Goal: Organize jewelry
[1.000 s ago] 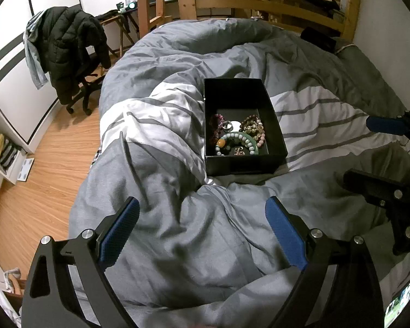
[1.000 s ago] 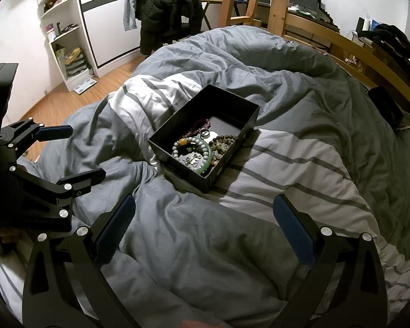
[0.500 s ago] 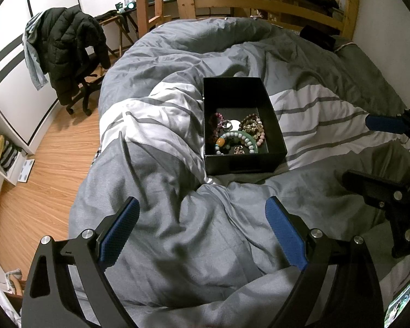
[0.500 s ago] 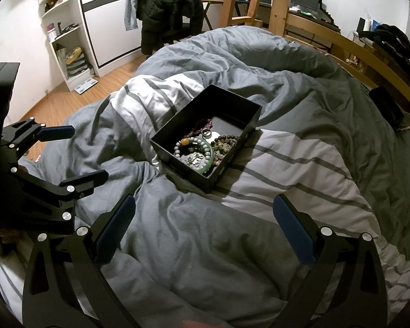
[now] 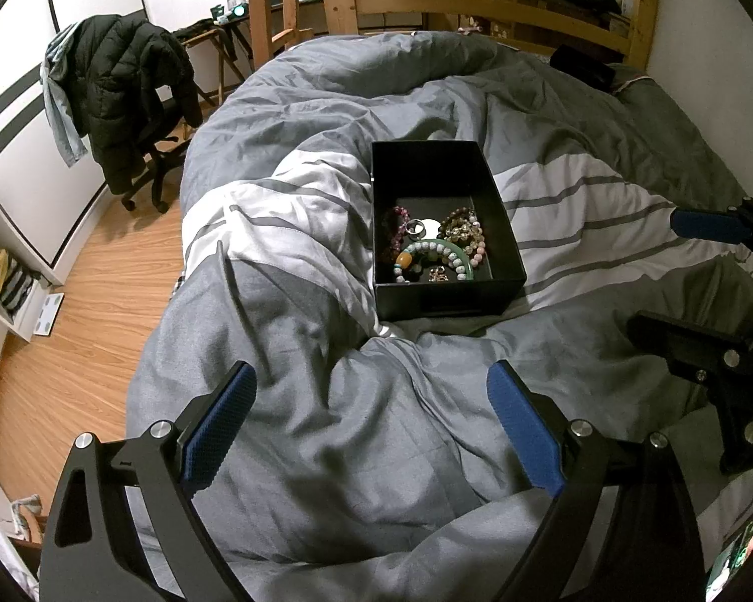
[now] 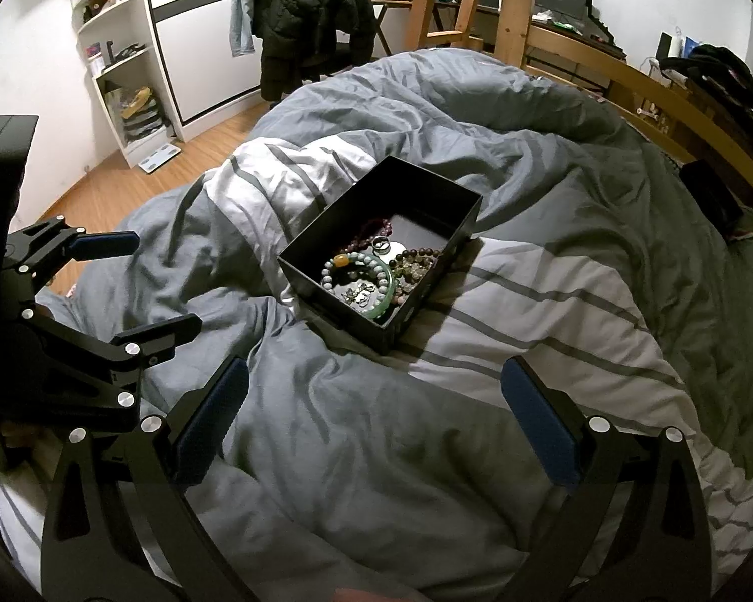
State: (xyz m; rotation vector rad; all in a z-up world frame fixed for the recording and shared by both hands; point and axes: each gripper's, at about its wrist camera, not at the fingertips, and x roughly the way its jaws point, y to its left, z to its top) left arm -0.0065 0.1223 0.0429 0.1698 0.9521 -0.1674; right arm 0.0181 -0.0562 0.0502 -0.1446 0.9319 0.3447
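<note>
A black open box (image 5: 507, 231) sits on the grey striped duvet (image 5: 326, 426); it also shows in the right wrist view (image 6: 326, 241). Inside lie several bead bracelets, among them a pale green one with an amber bead (image 5: 434, 256) (image 6: 361, 271), a silver ring (image 5: 415, 227) and small charms. My left gripper (image 5: 371, 421) is open and empty, well short of the box. My right gripper (image 6: 374, 414) is open and empty, also short of the box. Each gripper shows at the edge of the other's view.
The duvet is rumpled, with folds around the box. A chair with a black jacket (image 5: 125, 100) stands on the wooden floor left of the bed. A wooden bed frame (image 5: 477, 5) runs along the far side. White shelves (image 6: 120, 75) stand by the wall.
Both views have shifted only slightly; the box and jewelry have not moved and both grippers stay open.
</note>
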